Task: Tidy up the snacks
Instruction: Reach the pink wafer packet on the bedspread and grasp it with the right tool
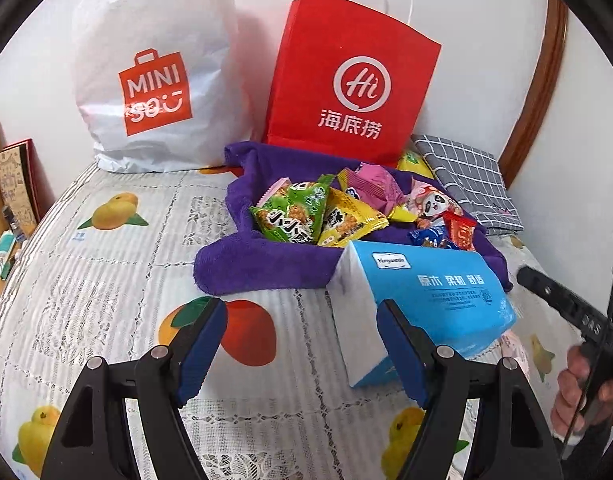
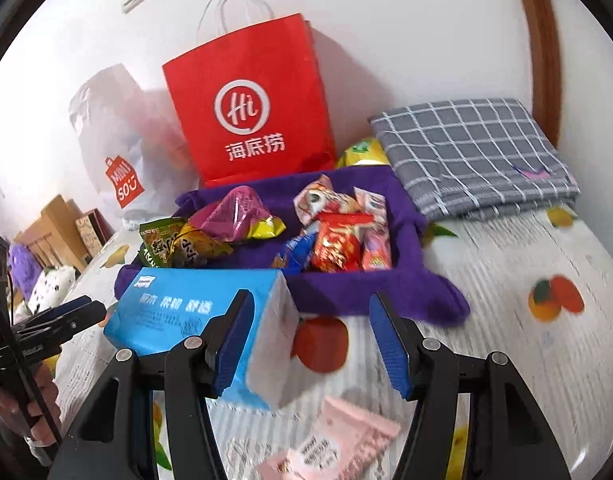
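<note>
Blue-padded fingers (image 1: 204,344) of the left gripper (image 1: 302,340) stand apart, empty, above a fruit-printed bedsheet (image 1: 106,272). Right gripper (image 2: 310,336) is likewise spread, holding nothing; its left finger overlaps the blue tissue pack (image 2: 194,312), contact unclear. Snacks (image 1: 338,208) sit heaped on a purple towel (image 1: 246,260) before a red bag (image 1: 354,76) and a white bag (image 1: 154,80) against the wall.

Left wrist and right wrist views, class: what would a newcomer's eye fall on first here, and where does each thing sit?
The red paper bag stands against the wall behind a purple towel heaped with bright snack packets. A blue tissue pack lies in front of the towel on the fruit-print cover, and a white shopping bag stands left of the red one.
</note>
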{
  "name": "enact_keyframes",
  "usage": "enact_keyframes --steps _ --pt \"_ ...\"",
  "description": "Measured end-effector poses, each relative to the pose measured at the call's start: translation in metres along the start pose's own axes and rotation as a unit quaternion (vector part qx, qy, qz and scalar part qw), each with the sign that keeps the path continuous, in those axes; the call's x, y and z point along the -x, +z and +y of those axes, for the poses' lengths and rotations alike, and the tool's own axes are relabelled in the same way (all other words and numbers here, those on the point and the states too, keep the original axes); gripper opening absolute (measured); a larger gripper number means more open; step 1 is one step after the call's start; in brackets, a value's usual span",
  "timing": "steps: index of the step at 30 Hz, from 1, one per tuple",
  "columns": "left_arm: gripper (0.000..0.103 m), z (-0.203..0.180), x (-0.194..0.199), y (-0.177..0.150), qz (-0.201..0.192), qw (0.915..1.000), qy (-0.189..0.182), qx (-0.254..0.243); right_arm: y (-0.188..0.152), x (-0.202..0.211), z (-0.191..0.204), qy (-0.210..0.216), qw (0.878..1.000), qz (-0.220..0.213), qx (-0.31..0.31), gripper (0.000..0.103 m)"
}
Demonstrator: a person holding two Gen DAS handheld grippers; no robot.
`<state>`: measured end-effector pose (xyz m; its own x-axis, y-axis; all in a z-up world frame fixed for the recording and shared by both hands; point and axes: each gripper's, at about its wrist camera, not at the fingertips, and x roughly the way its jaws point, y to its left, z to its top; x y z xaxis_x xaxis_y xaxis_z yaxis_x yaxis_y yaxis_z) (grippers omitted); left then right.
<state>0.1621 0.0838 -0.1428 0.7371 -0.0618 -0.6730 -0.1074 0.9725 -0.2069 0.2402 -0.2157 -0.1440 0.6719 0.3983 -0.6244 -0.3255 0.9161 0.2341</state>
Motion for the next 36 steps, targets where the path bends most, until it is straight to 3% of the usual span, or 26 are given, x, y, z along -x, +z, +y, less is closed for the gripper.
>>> enact_keyframes --steps 4,10,13,20,31,36 --pt "0.076 0.001 -0.005 -0.003 0.008 0.9999 -0.003 0.01 -0.011 0.008 -0.011 -0.019 1.0 0.018 -0.014 0.06" --pt "0.075 0.003 -0.014 -0.004 0.022 0.9988 0.041 0.014 -0.031 0.022 -0.019 -0.043 0.997 0.063 -0.025 0.06" --pt "0.075 0.007 -0.019 -0.005 0.046 0.9984 0.023 0.026 -0.042 0.027 -0.017 -0.041 0.996 0.08 -0.026 0.06" --pt "0.075 0.015 -0.029 -0.01 0.08 0.9954 0.017 0.05 -0.063 0.024 -0.02 -0.024 0.991 0.112 -0.073 0.06" --pt "0.075 0.014 -0.032 -0.013 0.078 0.9956 0.028 0.043 -0.055 0.002 -0.006 -0.046 0.988 0.125 -0.079 0.061" --pt "0.075 0.012 -0.033 -0.012 0.081 0.9955 0.034 0.037 -0.051 -0.011 0.008 -0.071 0.989 0.127 -0.037 0.062"
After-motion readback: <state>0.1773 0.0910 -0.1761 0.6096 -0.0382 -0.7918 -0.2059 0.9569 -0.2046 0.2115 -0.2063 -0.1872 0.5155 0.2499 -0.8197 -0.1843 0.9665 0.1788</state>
